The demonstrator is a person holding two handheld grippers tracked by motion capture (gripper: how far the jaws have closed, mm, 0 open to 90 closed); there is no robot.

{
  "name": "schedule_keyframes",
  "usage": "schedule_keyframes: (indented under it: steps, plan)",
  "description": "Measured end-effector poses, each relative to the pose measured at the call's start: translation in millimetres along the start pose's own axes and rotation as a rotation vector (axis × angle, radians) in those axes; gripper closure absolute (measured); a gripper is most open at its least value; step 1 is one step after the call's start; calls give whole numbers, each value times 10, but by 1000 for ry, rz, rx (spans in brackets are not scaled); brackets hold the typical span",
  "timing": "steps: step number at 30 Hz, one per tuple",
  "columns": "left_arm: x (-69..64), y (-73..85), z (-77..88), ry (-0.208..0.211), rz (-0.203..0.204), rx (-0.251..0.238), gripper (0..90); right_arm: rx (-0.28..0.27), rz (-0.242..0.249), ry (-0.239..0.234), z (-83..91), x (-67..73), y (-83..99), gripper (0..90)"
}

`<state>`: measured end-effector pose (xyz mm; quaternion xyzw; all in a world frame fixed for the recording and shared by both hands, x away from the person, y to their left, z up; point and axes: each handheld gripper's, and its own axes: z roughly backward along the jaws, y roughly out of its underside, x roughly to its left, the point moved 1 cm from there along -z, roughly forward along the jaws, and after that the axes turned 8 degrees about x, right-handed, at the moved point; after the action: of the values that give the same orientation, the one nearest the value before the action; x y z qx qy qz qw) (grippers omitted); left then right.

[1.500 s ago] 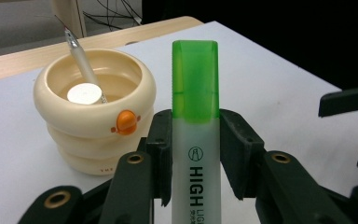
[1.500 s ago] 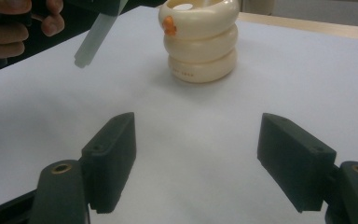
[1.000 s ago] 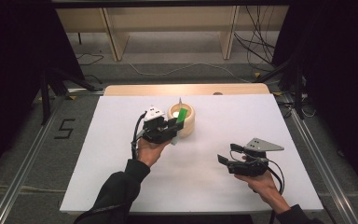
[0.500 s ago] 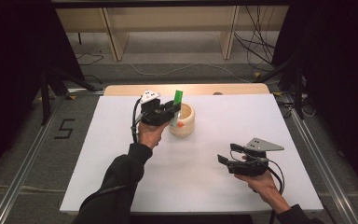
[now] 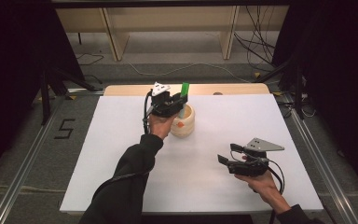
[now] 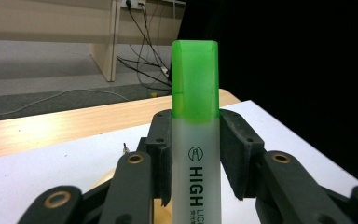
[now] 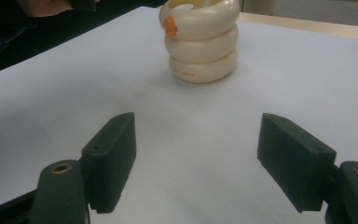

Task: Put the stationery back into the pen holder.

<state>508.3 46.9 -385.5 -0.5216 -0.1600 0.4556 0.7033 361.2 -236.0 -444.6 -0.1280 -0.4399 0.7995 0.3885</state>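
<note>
R gripper (image 5: 224, 160) near front edge of white table (image 5: 121, 163), jaws wide apart w/ nothing between, farther back L gripper (image 5: 179, 106) clamped on upright green highlighter (image 6: 195, 116), over cream ringed holder (image 5: 185, 125).

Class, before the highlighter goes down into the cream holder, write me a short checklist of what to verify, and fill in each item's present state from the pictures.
1. Left gripper clamped on the green highlighter: ok, pads press both sides of the barrel.
2. Highlighter upright, cap up: ok.
3. Highlighter lined up over the mouth of the cream ringed holder: cannot tell; in the high view it sits at the holder's far rim.
4. Holder standing upright on the white table: ok.
5. Holder's inside free: cannot tell, the opening is barely seen.
6. Right gripper out of the way: ok, open and apart from the holder.
</note>
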Motion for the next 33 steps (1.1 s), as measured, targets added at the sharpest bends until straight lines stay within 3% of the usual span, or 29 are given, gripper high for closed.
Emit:
schedule_keyframes:
  steps: [16,20,33]
  plan:
    - [28,42,-196,-27,12,-20,664,0,1,-4,3,4,1,292]
    - [42,71,-245,-24,34,-24,664,3,4,-7,-1,11,3,292]
    - [52,115,-309,-39,25,12,663,0,7,-9,7,8,3,293]
